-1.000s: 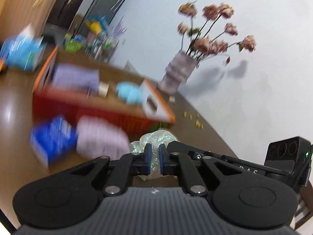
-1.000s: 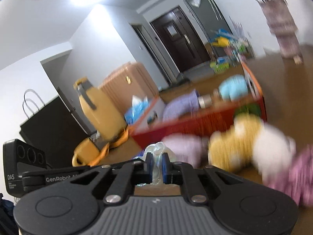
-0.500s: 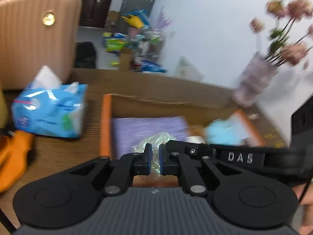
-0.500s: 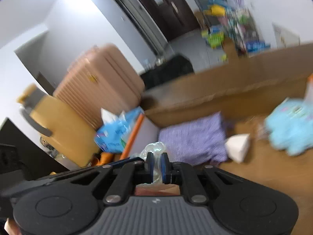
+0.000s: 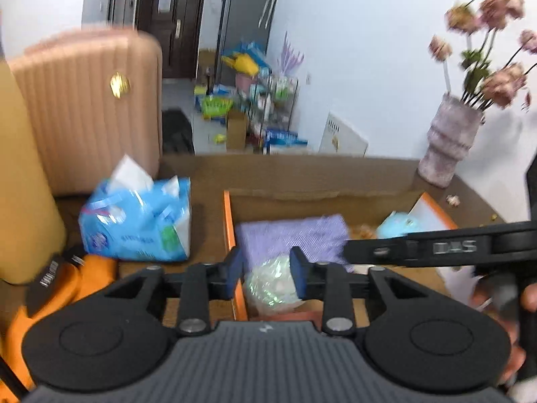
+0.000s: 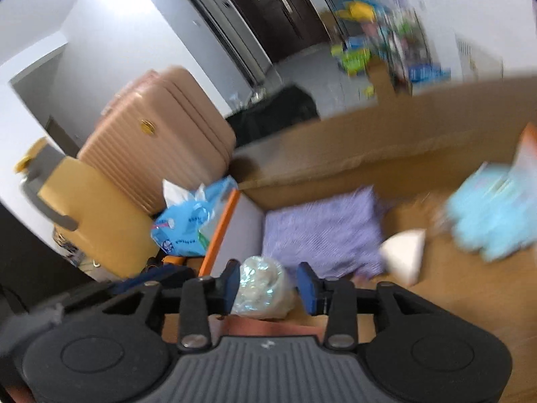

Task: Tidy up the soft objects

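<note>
A shiny clear plastic-wrapped bundle (image 5: 272,285) lies inside the orange-edged cardboard box (image 5: 229,221), at its near left corner. My left gripper (image 5: 266,275) is open with its jaws either side of the bundle. My right gripper (image 6: 270,285) is open too, around the same bundle (image 6: 260,285). Inside the box are a folded purple cloth (image 5: 292,238), a light blue soft toy (image 5: 399,228) and a white cone-shaped piece (image 6: 406,255). The right gripper's arm (image 5: 436,247) crosses the left wrist view.
A blue tissue pack (image 5: 137,221) lies left of the box. A pink suitcase (image 5: 90,117) stands behind it, a tan jug (image 6: 90,215) at far left. A vase of pink flowers (image 5: 449,141) stands at the back right by the wall.
Both grippers carried the bundle from the table in front of the box to over the box. Both have now opened, and the bundle rests in the box corner.
</note>
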Motion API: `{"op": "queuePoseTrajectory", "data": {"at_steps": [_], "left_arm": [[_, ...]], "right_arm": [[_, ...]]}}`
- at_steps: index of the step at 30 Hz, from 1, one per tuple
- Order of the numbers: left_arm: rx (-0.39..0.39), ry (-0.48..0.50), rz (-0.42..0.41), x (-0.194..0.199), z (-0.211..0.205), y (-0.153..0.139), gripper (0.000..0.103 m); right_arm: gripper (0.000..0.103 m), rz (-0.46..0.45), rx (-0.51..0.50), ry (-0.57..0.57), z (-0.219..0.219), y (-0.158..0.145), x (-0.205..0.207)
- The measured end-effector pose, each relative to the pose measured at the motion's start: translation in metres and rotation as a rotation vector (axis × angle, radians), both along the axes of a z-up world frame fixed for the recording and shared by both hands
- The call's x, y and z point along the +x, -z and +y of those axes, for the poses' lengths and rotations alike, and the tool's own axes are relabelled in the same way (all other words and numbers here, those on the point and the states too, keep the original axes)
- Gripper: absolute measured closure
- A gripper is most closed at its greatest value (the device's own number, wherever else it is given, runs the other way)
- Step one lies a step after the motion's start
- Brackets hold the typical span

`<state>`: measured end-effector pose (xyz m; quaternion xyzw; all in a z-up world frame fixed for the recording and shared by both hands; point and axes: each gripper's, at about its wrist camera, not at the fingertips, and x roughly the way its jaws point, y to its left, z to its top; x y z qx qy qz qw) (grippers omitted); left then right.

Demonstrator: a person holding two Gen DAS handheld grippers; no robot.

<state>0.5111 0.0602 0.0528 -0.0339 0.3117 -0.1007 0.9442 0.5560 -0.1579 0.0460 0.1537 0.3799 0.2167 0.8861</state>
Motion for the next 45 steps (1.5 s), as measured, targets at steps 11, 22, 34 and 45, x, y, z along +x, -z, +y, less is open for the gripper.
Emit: {"op": "queuePoseTrajectory", "data": {"at_steps": [11, 22, 34, 45], "left_arm": [[0.123, -0.056, -0.257, -0.125, -0.023, -0.073, 0.023], [0.116, -0.075, -0.345, -0.203, -0.06, -0.067, 0.015], [0.03, 0.009, -0.176, -0.274, -0.113, 0.054, 0.006], [-0.073, 0.19, -0.109, -0.255, -0.176, 0.074, 0.008]], "right_arm": [[0.027, -0.389, -0.295, 0.139, -0.128, -0.103, -0.149], [0.023, -0.502, -0.315, 0.076, -0.146, -0.078, -0.226], [0.025, -0.35, -0.286, 0.213, -0.2, 0.058, -0.295], [0.041, -0.252, -0.173, 0.166, -0.169, 0.101, -0.312]]}}
